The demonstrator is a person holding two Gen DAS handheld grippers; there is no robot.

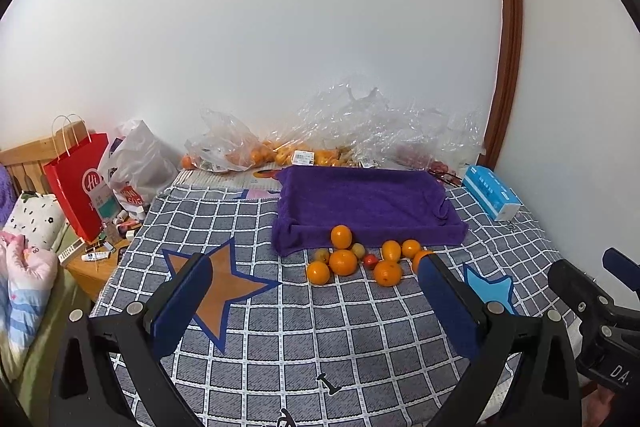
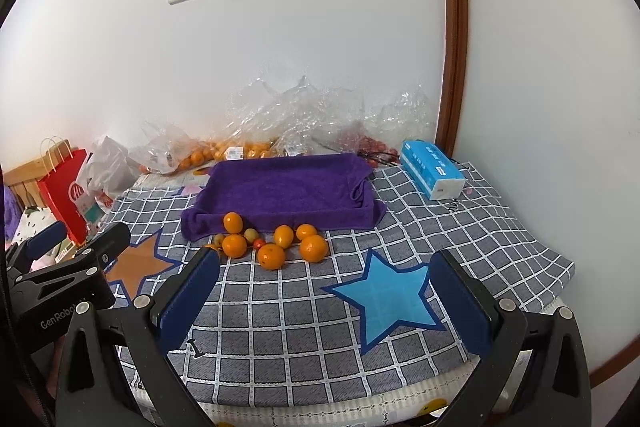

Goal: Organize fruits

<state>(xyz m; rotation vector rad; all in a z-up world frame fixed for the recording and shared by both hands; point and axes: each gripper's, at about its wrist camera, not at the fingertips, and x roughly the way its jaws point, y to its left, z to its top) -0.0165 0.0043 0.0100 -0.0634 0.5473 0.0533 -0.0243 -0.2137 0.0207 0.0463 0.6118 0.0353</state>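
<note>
Left gripper (image 1: pixel 316 287): spread wide, holding nothing, hovering low over the checked cloth (image 1: pixel 320 347) with the fruit cluster (image 1: pixel 360 259) ahead between the fingers' line of sight.
Right gripper (image 2: pixel 326 285): likewise spread wide and empty, poised over the blue star (image 2: pixel 384 299), fruit ahead and to its left.
Fruit location: loose on the checked cloth, bunched just in front of the near edge of the purple tray (image 1: pixel 360 203); none inside it yet.
Cluster make-up: several oranges, e.g. the nearest orange (image 2: pixel 271 255), plus smaller yellowish pieces and one small red fruit (image 1: pixel 371 260) wedged in the middle.
Step in hand (judged): approach and first pick; task barely begun.
Best first target: an outer orange on the near side, such as the right-hand orange (image 2: pixel 313 248), free of neighbours on its near side.
Approach advice: come down from above, one finger on each side, straddling the widest part; avoid nudging adjacent fruit, likely to roll on the cloth.
Grip advice: close gently, enough to hold without bruising; round skin apt to slip if pinched off-centre.
Placement advice: lift clear over the towel-covered rim, set down toward the far end, leaving room for grouping by kind.
Division of labour: left side of cluster for left gripper, right side for right, avoiding crossing.
Background: bags of fruit (image 1: pixel 256 151) against the wall, tissue box (image 1: pixel 492 197) beside the tray; best left alone.
</note>
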